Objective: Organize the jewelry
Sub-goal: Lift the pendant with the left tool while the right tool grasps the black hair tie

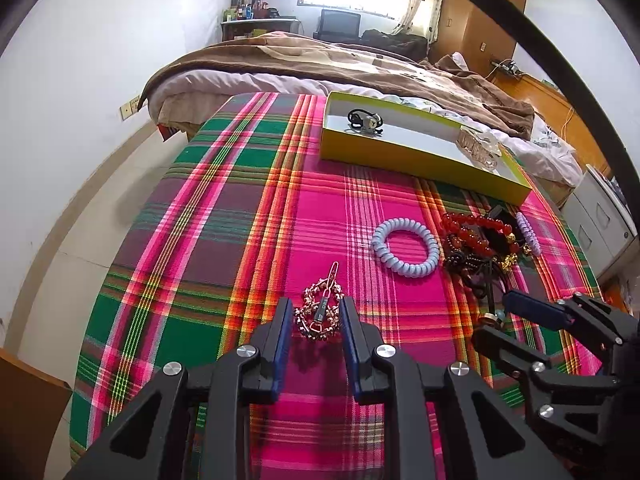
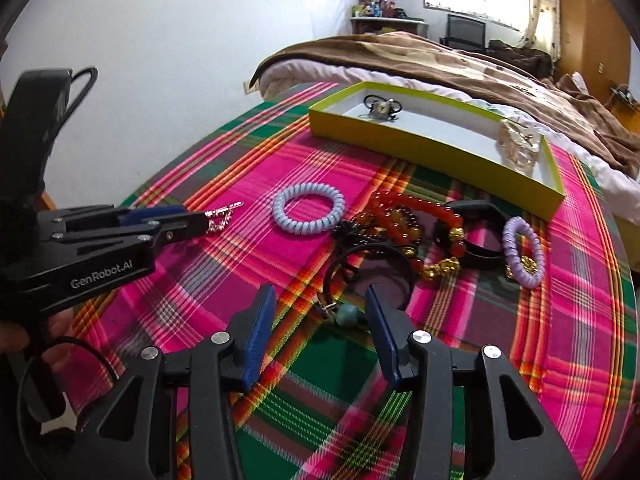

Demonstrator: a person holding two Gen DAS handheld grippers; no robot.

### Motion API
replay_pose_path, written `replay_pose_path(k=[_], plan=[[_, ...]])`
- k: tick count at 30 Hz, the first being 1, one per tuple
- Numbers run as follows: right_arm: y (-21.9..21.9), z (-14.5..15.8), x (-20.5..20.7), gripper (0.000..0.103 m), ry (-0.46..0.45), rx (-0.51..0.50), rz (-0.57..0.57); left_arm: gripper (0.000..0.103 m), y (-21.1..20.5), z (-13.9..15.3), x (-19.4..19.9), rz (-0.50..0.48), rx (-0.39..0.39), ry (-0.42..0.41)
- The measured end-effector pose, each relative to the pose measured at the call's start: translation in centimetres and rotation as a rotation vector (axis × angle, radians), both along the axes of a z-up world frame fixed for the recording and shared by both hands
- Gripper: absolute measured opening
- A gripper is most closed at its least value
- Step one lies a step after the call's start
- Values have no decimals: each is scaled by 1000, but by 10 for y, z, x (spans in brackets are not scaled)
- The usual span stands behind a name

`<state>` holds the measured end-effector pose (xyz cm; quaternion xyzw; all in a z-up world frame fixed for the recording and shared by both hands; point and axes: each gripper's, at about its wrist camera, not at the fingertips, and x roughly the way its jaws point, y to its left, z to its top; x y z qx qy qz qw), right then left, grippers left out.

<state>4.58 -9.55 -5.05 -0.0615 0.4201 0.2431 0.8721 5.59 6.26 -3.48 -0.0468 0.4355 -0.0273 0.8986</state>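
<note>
A rose-gold chain bracelet (image 1: 319, 314) lies on the plaid cloth between the fingers of my left gripper (image 1: 316, 312), which is open around it; it also shows in the right wrist view (image 2: 220, 216). My right gripper (image 2: 320, 300) is open and empty, low over a black cord with a teal bead (image 2: 347, 314). A light-blue coil hair tie (image 1: 406, 252) lies mid-cloth. A heap of red and amber bead bracelets (image 2: 412, 220) and a lilac coil tie (image 2: 522, 252) lie to its right. A yellow-green box (image 1: 420, 160) at the back holds a black hair tie with a charm (image 1: 365, 120) and a clear hair clip (image 1: 478, 146).
The plaid cloth (image 1: 224, 208) covers the table, whose edge curves off at the left. A bed with a brown blanket (image 1: 320, 60) stands right behind the box. A white wall is at the left, grey drawers (image 1: 600, 224) at the right.
</note>
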Motion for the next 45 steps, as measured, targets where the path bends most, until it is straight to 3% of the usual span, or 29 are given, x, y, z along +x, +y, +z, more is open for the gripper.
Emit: replay_pose_path(k=[10, 23, 39, 44, 45], plan=[[-1, -5, 7, 20, 13, -46, -24, 24, 3, 1, 1, -3, -1, -1], [-15, 5, 3, 19, -15, 0, -66, 24, -4, 9, -1, -17, 11, -24], [-37, 40, -4, 19, -110, 76, -124, 22, 5, 35, -10, -30, -16, -100], [-40, 41, -3, 19, -113, 85, -130, 24, 8, 18, -1, -52, -25, -33], [-40, 40, -3, 19, -111, 85, -130, 28, 7, 12, 1, -49, -15, -15]])
